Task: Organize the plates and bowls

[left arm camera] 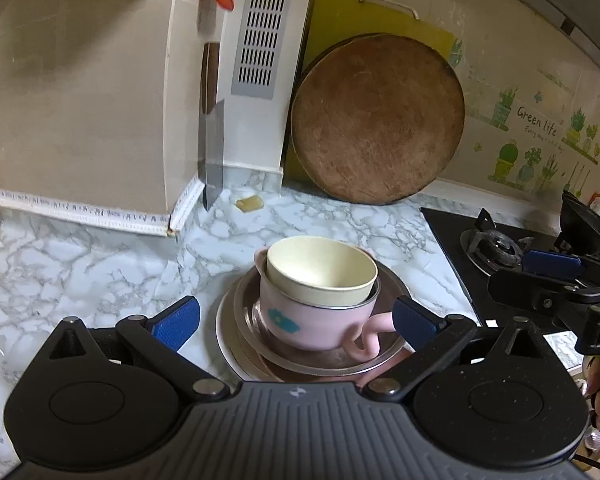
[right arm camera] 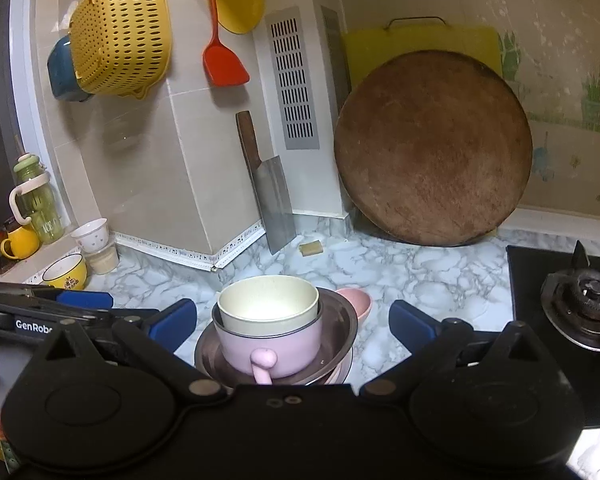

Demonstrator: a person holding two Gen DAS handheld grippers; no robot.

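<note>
On the marble counter (left arm camera: 80, 264) stood a stack of dishes: a cream bowl (left arm camera: 320, 270) nested inside a pink cup (left arm camera: 312, 320) with a looped handle, the cup sitting in a metal plate (left arm camera: 384, 344) that rested on a pale plate (left arm camera: 224, 328) beneath. The left gripper (left arm camera: 296, 322) was released, its blue pads (left arm camera: 176, 326) spread wide on either side of the stack, touching nothing. The right gripper (right arm camera: 292, 326) was likewise released, jaws wide around the same stack and gripping nothing. A round wooden board (right arm camera: 432, 148) leaned on the wall behind, a cleaver (right arm camera: 272, 196) propped beside it, and a gas burner (right arm camera: 584, 300) sat to the right
</note>
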